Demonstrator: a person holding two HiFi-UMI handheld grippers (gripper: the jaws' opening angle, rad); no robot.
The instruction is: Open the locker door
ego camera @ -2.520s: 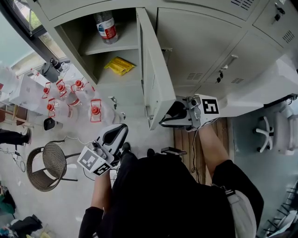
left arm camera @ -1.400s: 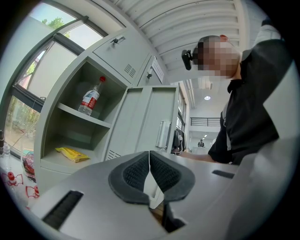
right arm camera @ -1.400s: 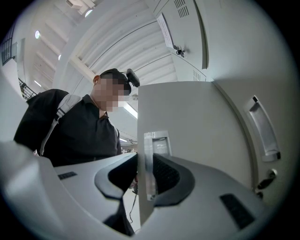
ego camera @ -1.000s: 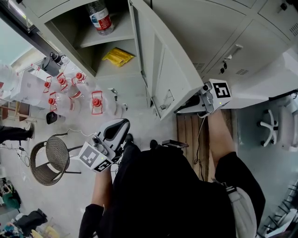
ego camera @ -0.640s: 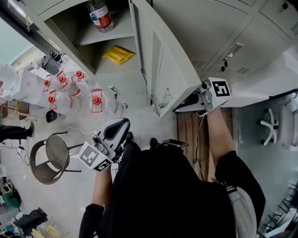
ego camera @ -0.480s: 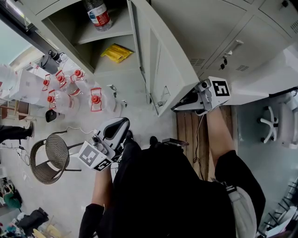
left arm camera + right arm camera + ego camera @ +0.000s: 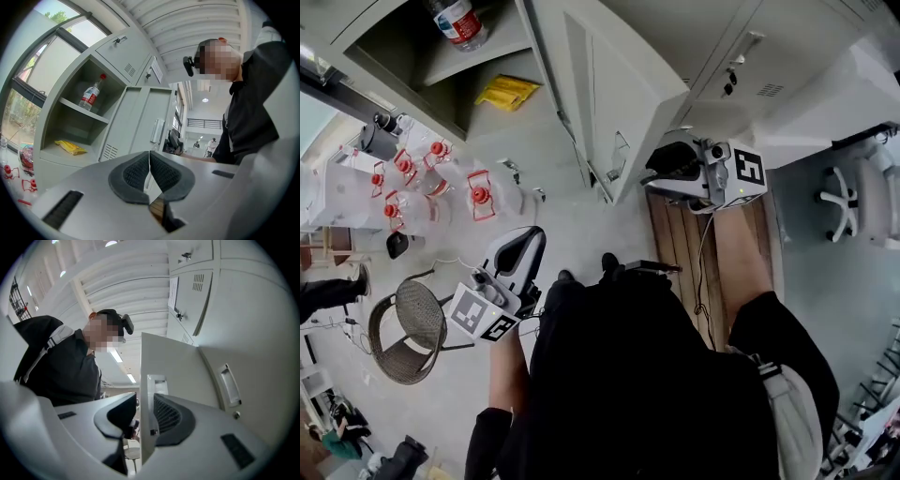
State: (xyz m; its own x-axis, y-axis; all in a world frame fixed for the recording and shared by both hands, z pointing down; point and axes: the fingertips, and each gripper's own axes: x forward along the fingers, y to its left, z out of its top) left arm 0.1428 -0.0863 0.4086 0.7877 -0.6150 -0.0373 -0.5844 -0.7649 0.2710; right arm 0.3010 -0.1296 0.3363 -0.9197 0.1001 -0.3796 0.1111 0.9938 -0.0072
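The grey locker door (image 7: 619, 103) stands swung wide open, so the compartment shows a water bottle (image 7: 459, 21) on its shelf and a yellow packet (image 7: 506, 91) below. My right gripper (image 7: 653, 174) is at the door's free edge. In the right gripper view the door (image 7: 168, 371) edge stands between the jaws of the right gripper (image 7: 144, 413), which are opening; a gap shows beside the left pad. My left gripper (image 7: 528, 239) hangs low over the floor, away from the locker, shut on nothing; in its own view the left gripper (image 7: 149, 164) has its pads meeting.
Closed locker doors (image 7: 750, 56) lie to the right of the open one. Several water jugs with red caps (image 7: 412, 178) stand on the floor at the left, with a wicker chair (image 7: 405, 328) nearer. Wooden boards (image 7: 675, 253) lie under my right arm. An office chair (image 7: 853, 202) is at the far right.
The door has swung from nearly edge-on to wide open, with my right gripper following its edge. The head view has shifted, so the locker sits higher in the picture. The left gripper has hardly moved.
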